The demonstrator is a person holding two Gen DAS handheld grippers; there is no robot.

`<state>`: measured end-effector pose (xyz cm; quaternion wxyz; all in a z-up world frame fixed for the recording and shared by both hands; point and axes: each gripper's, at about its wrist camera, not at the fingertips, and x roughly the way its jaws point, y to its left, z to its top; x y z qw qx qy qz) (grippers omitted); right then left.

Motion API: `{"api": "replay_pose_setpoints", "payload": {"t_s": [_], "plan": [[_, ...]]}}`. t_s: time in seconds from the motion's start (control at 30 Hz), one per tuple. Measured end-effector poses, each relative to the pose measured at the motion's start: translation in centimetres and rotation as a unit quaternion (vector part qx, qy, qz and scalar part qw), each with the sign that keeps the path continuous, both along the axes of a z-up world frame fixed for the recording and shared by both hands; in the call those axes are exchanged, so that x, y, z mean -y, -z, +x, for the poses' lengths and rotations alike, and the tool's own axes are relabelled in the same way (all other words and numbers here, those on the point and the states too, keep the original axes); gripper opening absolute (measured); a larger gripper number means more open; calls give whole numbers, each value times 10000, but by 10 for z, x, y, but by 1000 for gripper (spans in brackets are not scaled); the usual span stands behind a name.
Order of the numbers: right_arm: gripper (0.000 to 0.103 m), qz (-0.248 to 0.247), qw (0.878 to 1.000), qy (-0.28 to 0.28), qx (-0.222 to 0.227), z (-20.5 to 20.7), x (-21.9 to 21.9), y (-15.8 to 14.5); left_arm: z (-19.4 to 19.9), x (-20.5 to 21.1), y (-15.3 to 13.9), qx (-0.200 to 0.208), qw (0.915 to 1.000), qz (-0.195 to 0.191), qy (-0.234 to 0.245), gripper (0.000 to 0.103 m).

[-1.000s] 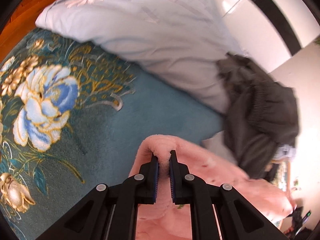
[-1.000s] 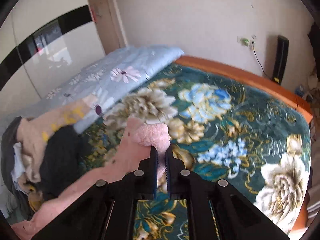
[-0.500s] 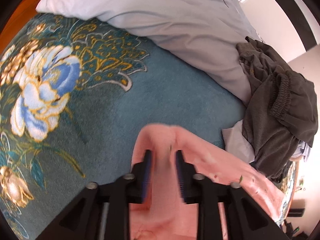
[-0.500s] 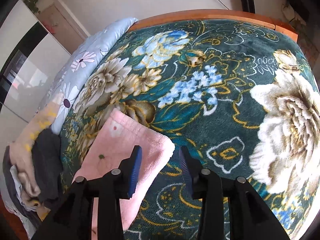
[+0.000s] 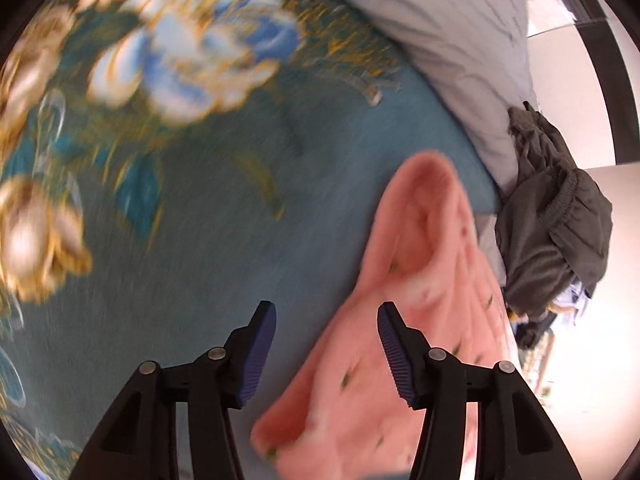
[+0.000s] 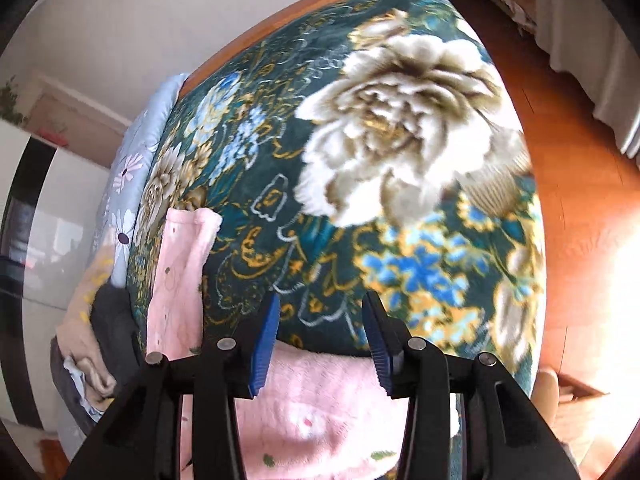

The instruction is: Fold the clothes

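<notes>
Jaws on both my grippers stand spread, with nothing pinched between them. Nearest on my left wrist view, the left gripper (image 5: pixel 326 350) hovers over the bed, its blue pads apart; the pink garment (image 5: pixel 420 300) lies partly between them and runs off to the near right, one rumpled end standing up as a hump beyond the right finger. I cannot tell whether either pad touches the cloth, since that view is blurred.

On the right wrist view, the right gripper (image 6: pixel 320 338) hangs above the near edge of the same pink garment (image 6: pixel 316 408), whose fleecy fold fills the bottom of the frame under both fingers. A second stretch of the pink cloth runs up the left side and ends in a squared corner on the bed.

Under all of it spreads the floral blanket (image 6: pixel 400 160), dark teal with big cream and blue flowers, covering the bed.

Farther off, to the right in the left view, a dark grey garment (image 5: pixel 556 216) sits crumpled in a pile at the bed's edge, touching the pale blue quilt (image 5: pixel 452 28) that lies along the far side. In the right view that pile shows at near left as beige and dark clothes (image 6: pixel 96 320). Beyond the bed are the wooden floor (image 6: pixel 580 200) on the right and a plain wall at the far side.
</notes>
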<state>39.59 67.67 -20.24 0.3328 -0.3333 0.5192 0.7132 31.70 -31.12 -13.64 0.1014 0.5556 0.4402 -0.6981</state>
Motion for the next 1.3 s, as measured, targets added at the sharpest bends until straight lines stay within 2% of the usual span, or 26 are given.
{"api": "replay_pose_setpoints", "payload": {"t_s": [0.07, 0.23, 0.27, 0.33, 0.43, 0.57, 0.7, 0.87, 0.93, 1.03, 1.2, 1.3], "plan": [[45, -165, 9998, 104, 3, 23, 7, 9, 17, 1, 5, 60, 9997, 212, -50, 60], [45, -468, 9982, 372, -27, 58, 14, 23, 48, -12, 15, 236, 9988, 421, 122, 64], [45, -553, 9977, 378, -139, 62, 15, 24, 54, -16, 18, 247, 9982, 534, 104, 65], [54, -705, 9965, 359, -274, 68, 17, 27, 65, -25, 29, 303, 9963, 808, 48, 66], [55, -887, 9953, 309, -235, 75, 21, 36, 72, -44, 48, 427, 9912, 1254, -7, 66], [55, -1246, 9918, 213, -214, 82, 30, 53, 59, -59, 51, 469, 9939, 996, 55, 66], [55, -1513, 9879, 181, -295, 85, 38, 68, 49, -65, 43, 333, 9944, 996, 57, 66], [55, -1740, 9818, 374, -668, 87, 40, 69, 41, -70, 37, 293, 9963, 807, 86, 64], [55, -1825, 9803, 351, -666, 84, 41, 64, 41, -71, 38, 354, 9966, 748, 42, 56], [55, -1844, 9816, 134, -475, 75, 44, 55, 39, -69, 39, 456, 9968, 663, -12, 44], [55, -1627, 9847, -122, -611, 63, 47, 40, 33, -69, 38, 523, 9967, 626, -44, 43], [55, -1489, 9873, -132, -531, 56, 43, 46, 30, -70, 36, 548, 9964, 646, -75, 43]]}}
